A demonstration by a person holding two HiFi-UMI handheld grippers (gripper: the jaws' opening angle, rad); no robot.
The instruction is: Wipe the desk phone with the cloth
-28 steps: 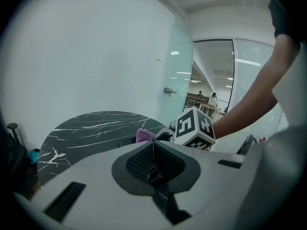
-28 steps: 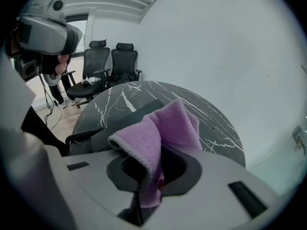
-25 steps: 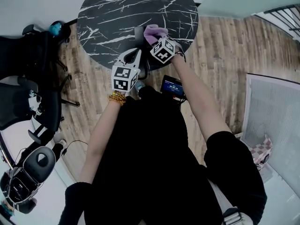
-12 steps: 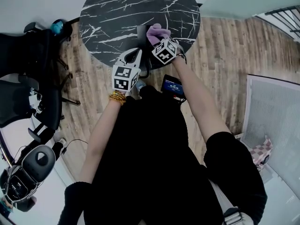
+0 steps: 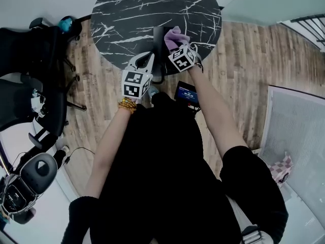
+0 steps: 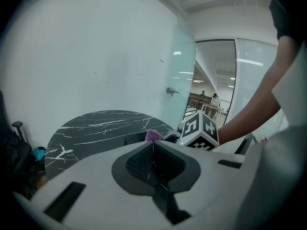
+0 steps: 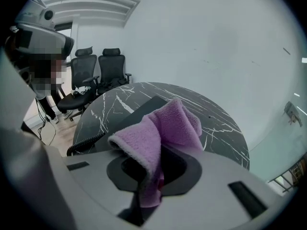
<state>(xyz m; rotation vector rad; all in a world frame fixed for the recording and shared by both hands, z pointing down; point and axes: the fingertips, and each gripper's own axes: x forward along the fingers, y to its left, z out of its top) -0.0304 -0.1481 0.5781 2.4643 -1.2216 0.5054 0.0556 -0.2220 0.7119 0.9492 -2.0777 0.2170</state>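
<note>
A dark desk phone (image 5: pixel 158 35) lies at the near edge of the round black marble table (image 5: pixel 132 14). The purple cloth (image 5: pixel 175 36) rests over the phone's right side, and my right gripper (image 5: pixel 176 44) is shut on it. In the right gripper view the cloth (image 7: pixel 165 126) bunches up out of the jaws of that gripper (image 7: pixel 158 178), with the phone's flat body (image 7: pixel 142 110) and its coiled cord (image 7: pixel 85 143) beyond. My left gripper (image 5: pixel 148 57) hovers at the table's near edge, left of the phone. Its jaws (image 6: pixel 153 150) are shut with nothing between them.
Black office chairs (image 5: pixel 28 80) crowd the floor to the table's left, also seen in the right gripper view (image 7: pixel 103 68). A small device with a lit screen (image 5: pixel 187 93) sits on the wooden floor near the person's legs. A glass wall (image 6: pixel 180 90) stands behind the table.
The head camera has shifted a little. Both grippers, the cloth and the phone keep about the same places relative to the table.
</note>
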